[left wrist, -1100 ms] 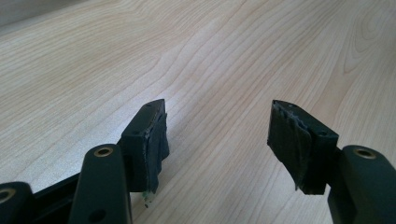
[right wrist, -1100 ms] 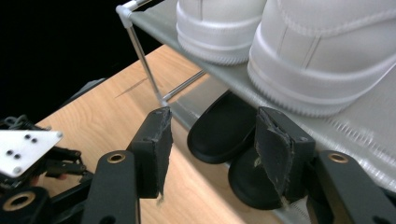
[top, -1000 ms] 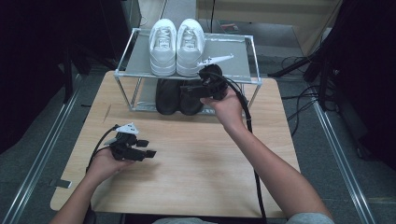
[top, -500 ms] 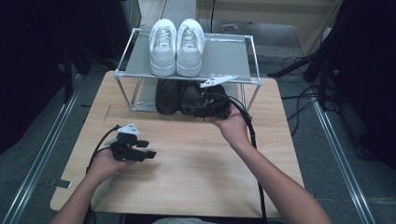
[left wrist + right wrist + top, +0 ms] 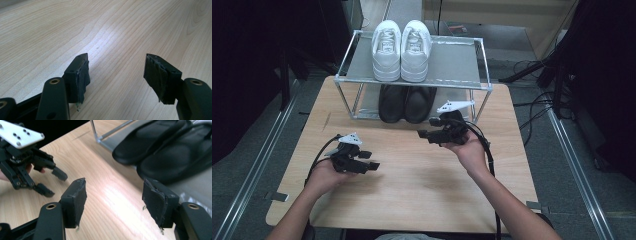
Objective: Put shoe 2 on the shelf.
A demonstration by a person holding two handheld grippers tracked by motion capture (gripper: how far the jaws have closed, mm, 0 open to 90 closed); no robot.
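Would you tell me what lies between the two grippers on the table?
Nothing: in the high view, only bare wooden table separates the left gripper from the right gripper.

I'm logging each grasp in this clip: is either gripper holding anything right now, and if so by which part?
Nothing is held. The left gripper and the right gripper both stand open over the bare table; the right one's jaws have just been opening, short of the black shoes.
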